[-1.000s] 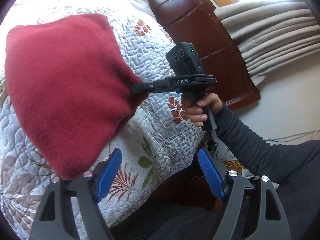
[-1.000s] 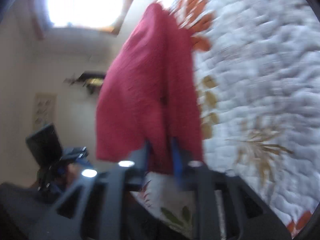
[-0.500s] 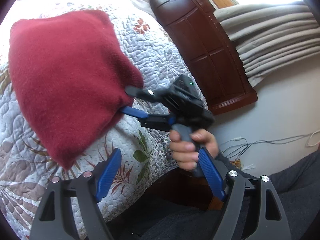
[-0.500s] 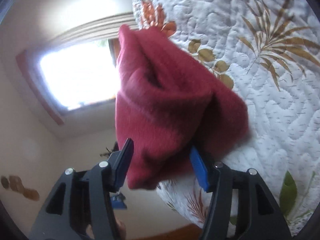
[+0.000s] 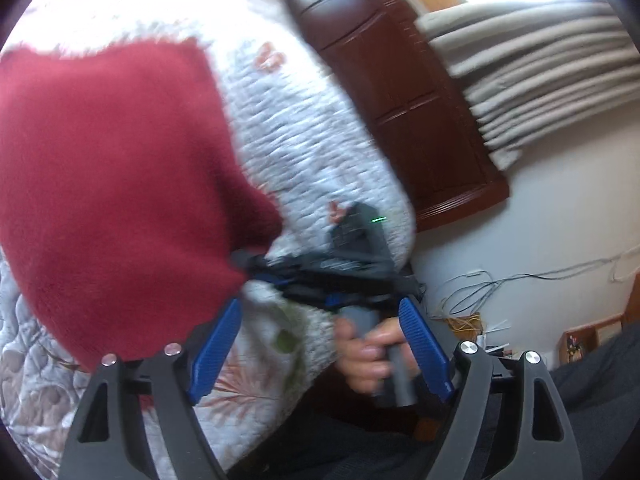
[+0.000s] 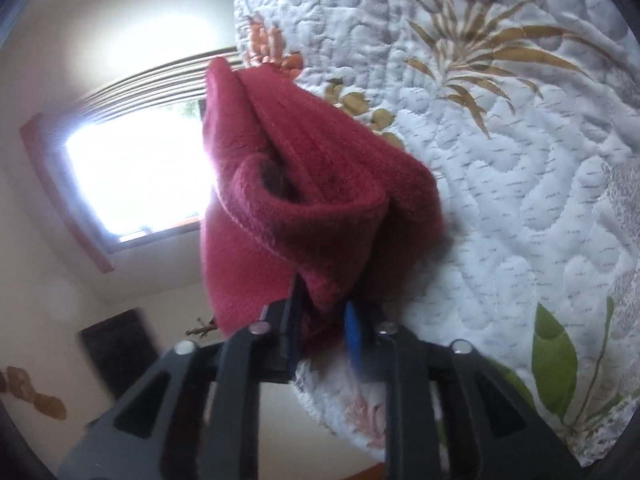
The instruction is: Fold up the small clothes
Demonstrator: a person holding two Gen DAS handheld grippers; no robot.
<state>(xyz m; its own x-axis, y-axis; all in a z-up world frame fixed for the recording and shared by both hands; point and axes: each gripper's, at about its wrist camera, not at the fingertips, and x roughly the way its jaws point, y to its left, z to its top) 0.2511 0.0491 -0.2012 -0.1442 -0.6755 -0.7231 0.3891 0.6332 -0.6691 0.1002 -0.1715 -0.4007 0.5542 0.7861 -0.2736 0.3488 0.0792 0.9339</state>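
— Where was the red cloth (image 6: pixel 320 208)?
— On the bed (image 6: pixel 520 200); my right gripper (image 6: pixel 324 320) pinched its corner to fold it. My left gripper (image 5: pixel 320 340) waited, fingers spread.

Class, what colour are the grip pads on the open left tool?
Blue, ribbed pads on black arms, clearest in the left wrist view.

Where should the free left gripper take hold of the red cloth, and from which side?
Grip the red cloth at its near lower corner, just beyond the open left gripper, coming in from the bed's edge. That corner lies thin and flat on the quilt and looks free, while the right gripper is shut on the neighbouring corner, where layers bunch.
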